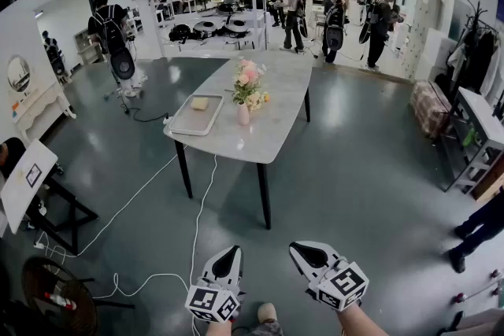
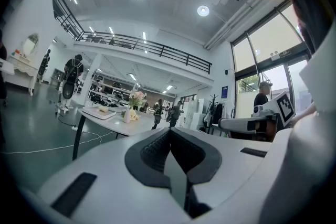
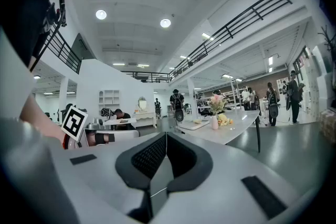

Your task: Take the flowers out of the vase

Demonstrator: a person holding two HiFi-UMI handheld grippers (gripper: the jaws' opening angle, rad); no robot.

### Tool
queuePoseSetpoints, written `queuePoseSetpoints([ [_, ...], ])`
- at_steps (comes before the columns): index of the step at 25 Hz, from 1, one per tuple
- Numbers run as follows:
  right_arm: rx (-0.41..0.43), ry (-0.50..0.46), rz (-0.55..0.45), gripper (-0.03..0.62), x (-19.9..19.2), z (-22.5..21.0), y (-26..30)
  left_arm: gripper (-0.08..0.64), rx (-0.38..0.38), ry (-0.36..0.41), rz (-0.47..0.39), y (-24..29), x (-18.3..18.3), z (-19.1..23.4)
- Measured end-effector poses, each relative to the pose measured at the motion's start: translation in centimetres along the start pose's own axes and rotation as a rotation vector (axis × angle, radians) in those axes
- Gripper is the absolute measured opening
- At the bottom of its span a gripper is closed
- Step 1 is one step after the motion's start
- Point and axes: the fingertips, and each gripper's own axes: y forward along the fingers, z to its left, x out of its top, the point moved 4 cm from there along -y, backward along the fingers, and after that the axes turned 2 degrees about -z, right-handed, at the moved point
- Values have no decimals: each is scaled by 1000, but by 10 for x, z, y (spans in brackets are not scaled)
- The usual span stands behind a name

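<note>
Flowers (image 1: pixel 249 83) sit in vase (image 1: pixel 243 115) on table (image 1: pixel 272 130), well ahead of our jaws. Left gripper (image 1: pixel 224 263) & right gripper (image 1: pixel 309 256) pressed together, empty. Nothing done yet; approach, grab, lift all left.

I see pink and yellow flowers (image 1: pixel 249 81), a pale pink vase (image 1: pixel 243 115), a white bench (image 1: pixel 272 134) on black legs and a grey tray (image 1: pixel 183 124). The left tool (image 1: pixel 234 250) and right tool (image 1: pixel 300 249) are white with black pads and black-and-white square markers.
</note>
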Motion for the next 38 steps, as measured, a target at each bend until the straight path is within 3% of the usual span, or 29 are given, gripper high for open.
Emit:
queuePoseSetpoints([
  [12, -10, 3, 9, 21, -2, -22, 52, 14, -4, -17, 4, 36, 6, 45],
  [25, -1, -11, -26, 23, 10, -27, 86, 14, -34, 23, -8, 60, 20, 62],
  [38, -8, 11, -28, 23, 11, -77, 133, 14, -14, 16, 5, 111, 21, 99],
])
